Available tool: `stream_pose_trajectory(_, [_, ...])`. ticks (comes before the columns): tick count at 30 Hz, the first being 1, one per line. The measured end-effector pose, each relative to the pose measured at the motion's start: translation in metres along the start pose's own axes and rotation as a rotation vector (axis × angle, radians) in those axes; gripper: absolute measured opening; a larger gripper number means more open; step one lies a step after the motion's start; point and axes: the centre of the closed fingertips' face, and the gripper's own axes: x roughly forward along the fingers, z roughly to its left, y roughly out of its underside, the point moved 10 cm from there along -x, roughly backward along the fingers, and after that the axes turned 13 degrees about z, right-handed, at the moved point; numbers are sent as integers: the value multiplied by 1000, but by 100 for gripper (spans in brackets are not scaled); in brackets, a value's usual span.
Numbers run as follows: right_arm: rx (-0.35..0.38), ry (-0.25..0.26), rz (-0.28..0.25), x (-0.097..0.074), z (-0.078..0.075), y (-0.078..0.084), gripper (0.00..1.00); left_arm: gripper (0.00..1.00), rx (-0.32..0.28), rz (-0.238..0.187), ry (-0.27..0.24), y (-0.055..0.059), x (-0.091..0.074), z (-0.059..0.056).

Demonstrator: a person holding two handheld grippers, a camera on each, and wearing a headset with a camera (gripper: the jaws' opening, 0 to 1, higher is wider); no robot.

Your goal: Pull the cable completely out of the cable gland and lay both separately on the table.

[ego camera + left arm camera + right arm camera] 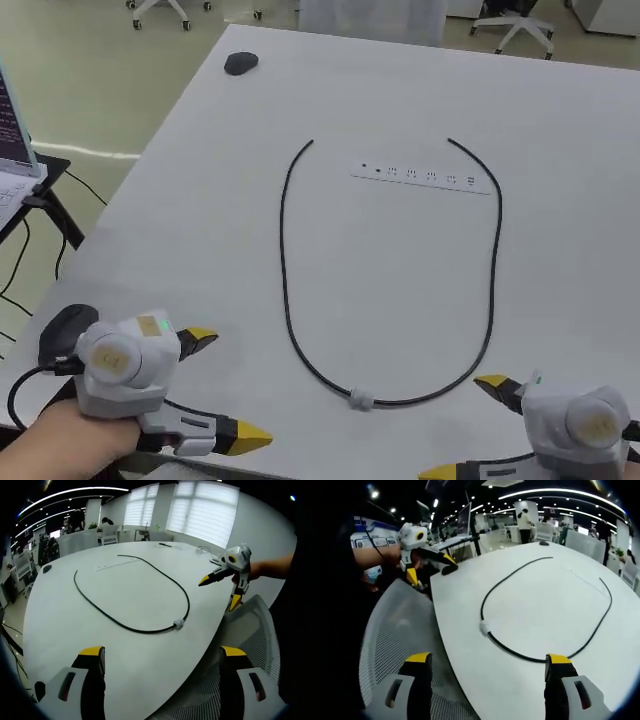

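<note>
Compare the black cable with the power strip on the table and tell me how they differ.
The cable is black and thin; the power strip is white and flat. The cable bends in a wide U; the power strip is a straight bar near the U's open end. Both lie flat on the table.

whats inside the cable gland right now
The black cable passes through the cable gland, coming out on both sides as it lies on the table. The stretch of cable within the gland is covered by its body.
</note>
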Motion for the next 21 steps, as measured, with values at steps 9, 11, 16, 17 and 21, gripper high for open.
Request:
stream_pose_trajectory(9, [-45,5,7,16,0,-24,81,93,-21,26,-1,15,8,-2])
stream_pose_trajectory(11, [-64,4,13,21,1,-30,79,93,-20,27,1,15,9,-2])
stream_pose_trajectory(16, [-106,-12,35,36,4,-44,75,93,-24,14,5,13,10,-1])
stream_pose_trajectory(17, [-108,-13,37,38,4,-46,74,93,-17,15,8,12,10,0])
stream_pose_trajectory(21, [-144,-25,68,51,4,-52,72,93,-1,34,6,12,12,4])
